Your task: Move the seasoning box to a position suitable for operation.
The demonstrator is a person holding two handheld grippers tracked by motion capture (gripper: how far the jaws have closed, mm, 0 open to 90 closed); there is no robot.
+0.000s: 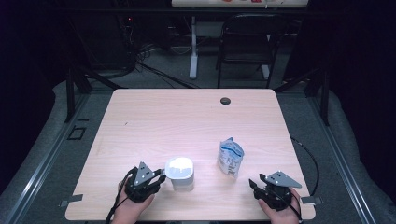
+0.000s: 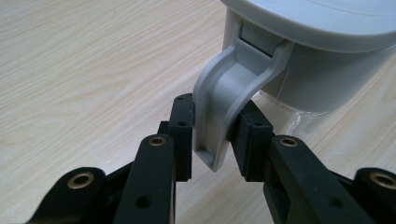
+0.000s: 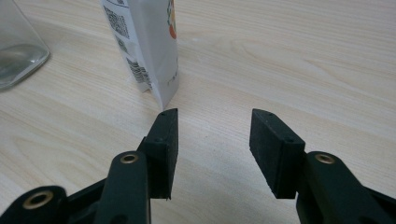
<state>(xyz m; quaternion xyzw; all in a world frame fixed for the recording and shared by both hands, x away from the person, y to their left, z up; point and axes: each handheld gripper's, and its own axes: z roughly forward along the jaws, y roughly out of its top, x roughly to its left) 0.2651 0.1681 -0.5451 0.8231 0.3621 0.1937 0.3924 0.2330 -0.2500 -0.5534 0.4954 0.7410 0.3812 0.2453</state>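
- Jug (image 1: pixel 180 173): white-lidded, clear-bodied, upright on the bench (image 1: pixel 187 121) near its front edge, left of the pouch and well apart from it; grey handle (image 2: pixel 224 98) turned toward the left claw.
- Left claw (image 1: pixel 159 177): just left of the jug; in the left gripper view (image 2: pixel 211 135) jaws set either side of the jug's handle, pads (image 2: pixel 183 130) pressed against both faces, clamped on the handle.
- Pouch (image 1: pixel 230 157): white and blue printed bag, standing upright, right of the jug, nearer the bench's middle than the right claw; in the right gripper view (image 3: pixel 144 44) printed codes down one side, orange mark near the top, bottom corner resting on the wood.
- Right claw (image 1: pixel 254 185): right of the jug, past the pouch, by the front right corner of the bench; in the right gripper view (image 3: pixel 212 149) jaws spread apart with bare wood between, nothing gripped, left pad (image 3: pixel 164 140) just short of the pouch's corner, not touching.
- Jug's glass base (image 3: pixel 18 46): seen at far left of the right gripper view, beyond the pouch.
- Round dark grommet (image 1: pixel 225 101): at the bench's far edge, well behind the jug.
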